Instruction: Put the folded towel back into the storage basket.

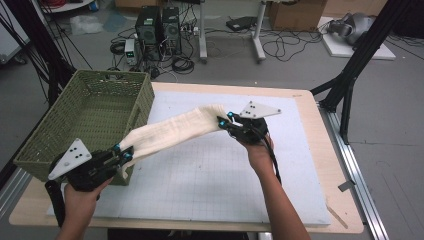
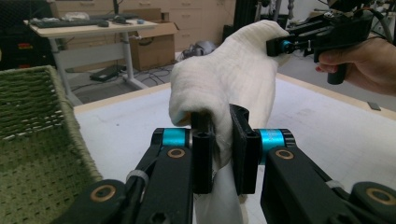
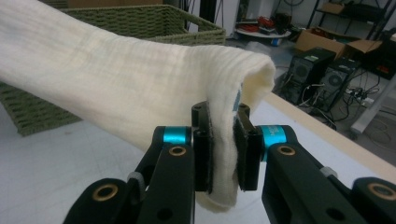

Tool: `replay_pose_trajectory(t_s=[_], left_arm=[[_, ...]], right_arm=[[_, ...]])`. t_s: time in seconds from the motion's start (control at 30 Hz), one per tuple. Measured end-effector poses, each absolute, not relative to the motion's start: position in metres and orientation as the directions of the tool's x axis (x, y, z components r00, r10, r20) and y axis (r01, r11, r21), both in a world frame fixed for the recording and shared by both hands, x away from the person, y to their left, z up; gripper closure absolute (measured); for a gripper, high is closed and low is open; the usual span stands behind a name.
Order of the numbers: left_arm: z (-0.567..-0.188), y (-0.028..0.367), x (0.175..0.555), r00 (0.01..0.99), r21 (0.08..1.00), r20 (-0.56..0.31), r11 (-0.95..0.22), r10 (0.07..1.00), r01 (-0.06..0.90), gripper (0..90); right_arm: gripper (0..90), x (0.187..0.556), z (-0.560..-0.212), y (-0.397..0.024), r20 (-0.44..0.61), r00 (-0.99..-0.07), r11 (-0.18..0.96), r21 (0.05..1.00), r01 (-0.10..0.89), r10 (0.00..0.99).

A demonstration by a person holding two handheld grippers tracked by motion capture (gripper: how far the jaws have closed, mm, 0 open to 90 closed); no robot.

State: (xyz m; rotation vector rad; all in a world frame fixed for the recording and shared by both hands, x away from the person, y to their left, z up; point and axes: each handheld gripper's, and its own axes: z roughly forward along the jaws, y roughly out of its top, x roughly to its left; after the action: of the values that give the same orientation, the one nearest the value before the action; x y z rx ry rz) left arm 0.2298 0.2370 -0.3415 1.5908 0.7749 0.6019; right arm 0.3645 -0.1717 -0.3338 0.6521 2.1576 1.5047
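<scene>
A cream cloth (image 1: 175, 129) hangs stretched in the air between my two grippers, above the white mat (image 1: 210, 170). My left gripper (image 1: 124, 153) is shut on its near-left end, close to the front corner of the green woven basket (image 1: 60, 130). My right gripper (image 1: 223, 121) is shut on its far-right end over the middle of the mat. In the left gripper view the cloth (image 2: 233, 70) rises from my jaws (image 2: 223, 144) toward the right gripper (image 2: 280, 46). In the right gripper view the cloth (image 3: 116, 79) runs from my jaws (image 3: 224, 140) back toward the basket (image 3: 154, 21).
The basket stands on the table's left side, partly over the mat. The wooden table edge (image 1: 340, 165) frames the mat at right. Computer towers (image 1: 160, 27), cables and a black stand leg (image 1: 350, 75) are on the floor beyond the table.
</scene>
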Motion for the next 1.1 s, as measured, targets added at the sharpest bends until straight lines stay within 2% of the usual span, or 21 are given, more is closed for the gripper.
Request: replay_pose_trajectory(t_s=[0.7, 1.1], left_arm=[[-0.331, 0.271, 0.225, 0.576, 0.993, -0.054, -0.018, 0.815, 0.117, 80.9], [-0.328, 0.286, 0.219, 0.545, 0.994, -0.063, 0.005, 0.836, 0.107, 81.1]], right_arm=[[80.6, 0.422, -0.278, -0.084, -0.133, -0.806, 0.330, 0.941, 0.081, 0.577], [80.7, 0.445, -0.262, -0.032, -0.149, -0.812, 0.342, 0.938, 0.065, 0.564]])
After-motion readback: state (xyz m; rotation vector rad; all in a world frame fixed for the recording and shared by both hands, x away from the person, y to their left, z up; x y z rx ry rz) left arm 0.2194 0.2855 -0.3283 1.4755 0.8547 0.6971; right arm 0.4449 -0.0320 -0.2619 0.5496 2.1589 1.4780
